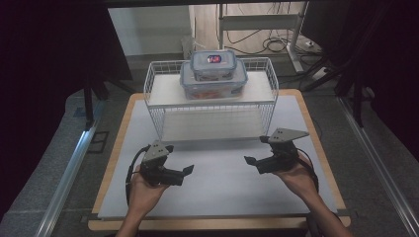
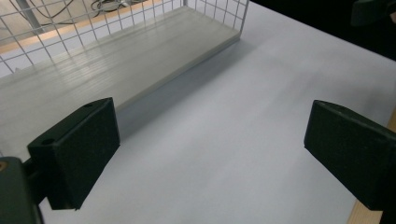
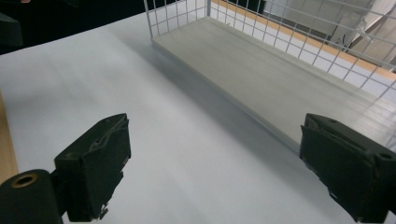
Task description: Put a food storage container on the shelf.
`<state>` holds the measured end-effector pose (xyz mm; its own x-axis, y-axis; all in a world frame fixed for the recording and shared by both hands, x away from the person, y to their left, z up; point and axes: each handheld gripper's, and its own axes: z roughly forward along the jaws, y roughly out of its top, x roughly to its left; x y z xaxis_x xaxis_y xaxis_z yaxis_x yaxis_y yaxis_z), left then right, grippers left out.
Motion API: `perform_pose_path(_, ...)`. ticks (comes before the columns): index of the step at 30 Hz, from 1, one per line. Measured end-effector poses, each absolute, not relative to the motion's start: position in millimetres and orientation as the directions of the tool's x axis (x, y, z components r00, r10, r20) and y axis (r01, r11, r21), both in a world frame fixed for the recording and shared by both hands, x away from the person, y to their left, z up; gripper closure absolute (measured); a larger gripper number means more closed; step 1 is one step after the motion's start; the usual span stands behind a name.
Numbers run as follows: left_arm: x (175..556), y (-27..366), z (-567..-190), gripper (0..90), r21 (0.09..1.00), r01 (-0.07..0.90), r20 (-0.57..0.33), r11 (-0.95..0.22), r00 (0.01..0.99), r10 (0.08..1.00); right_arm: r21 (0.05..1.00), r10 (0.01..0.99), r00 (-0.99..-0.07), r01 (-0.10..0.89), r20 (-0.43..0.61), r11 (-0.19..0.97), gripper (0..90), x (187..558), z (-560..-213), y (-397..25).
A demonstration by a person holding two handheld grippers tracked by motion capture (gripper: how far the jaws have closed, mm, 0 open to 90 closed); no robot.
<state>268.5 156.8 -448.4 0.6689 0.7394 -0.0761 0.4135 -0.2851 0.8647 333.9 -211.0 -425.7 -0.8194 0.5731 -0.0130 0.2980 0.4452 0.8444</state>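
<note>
Both tongs spread, empty

Left tongs (image 1: 187, 171) and right tongs (image 1: 251, 160) hover with jaws spread above the white-covered wooden bench (image 1: 222, 185). Behind stands a white wire shelf rack (image 1: 211, 106); two stacked clear lidded plastic boxes (image 1: 213, 74) sit on top.

two stacked lidded containers (image 1: 213, 73) atop a white wire rack (image 1: 211, 98).

High view looks forward and down over the whole table (image 1: 217, 168). Both gripper views sit low and close above it, angled inward, sharing the rack's (image 1: 210, 106) bottom shelf (image 2: 116, 60) (image 3: 275, 79).
</note>
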Motion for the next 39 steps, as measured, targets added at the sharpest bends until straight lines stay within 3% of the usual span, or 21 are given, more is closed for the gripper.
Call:
perform_pose_path(19,242,166,-488,1.8,0.839,0.435,-0.033,-0.326,0.639,0.768,0.818,0.626,-0.78,0.349,-0.016,0.457,5.1,313,-464,-246)
perform_pose_path(39,239,177,-515,0.9,0.788,0.496,-0.017,-0.364,0.608,0.793,0.756,0.646,-0.762,0.39,-0.055,0.525,0.7,303,-502,-263)
